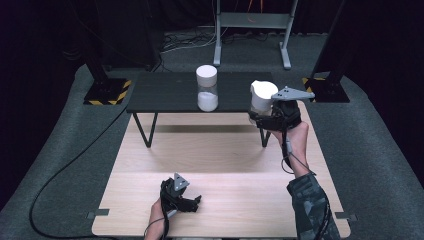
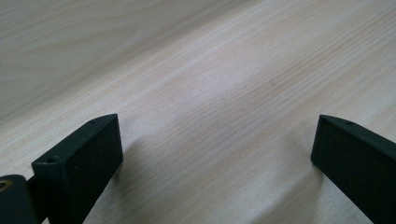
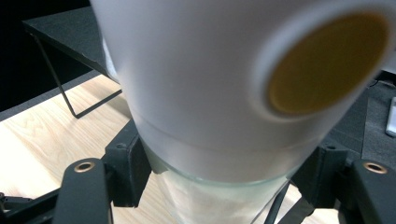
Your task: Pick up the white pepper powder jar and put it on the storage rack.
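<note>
My right gripper (image 1: 262, 118) is shut on a glass jar (image 1: 261, 99) with a tall white lid and white powder inside. It holds the jar tilted in the air by the right end of the low black shelf (image 1: 160, 92). In the right gripper view the jar (image 3: 196, 84) sits between the jaws of the right gripper (image 3: 224, 175), which press on the glass just below the lid. A second, similar jar (image 1: 207, 89) stands upright on the middle of the shelf. My left gripper (image 1: 194, 201) rests open on the wooden table (image 1: 215, 150), and nothing lies between the jaws of the left gripper (image 2: 217, 135).
The black shelf stands on thin metal legs at the far end of the wooden table. A cable (image 1: 60, 170) curls over the grey carpet at the left. Two black posts on hazard-striped bases (image 1: 107, 92) flank the shelf, and a grey metal stand (image 1: 252, 30) is behind it.
</note>
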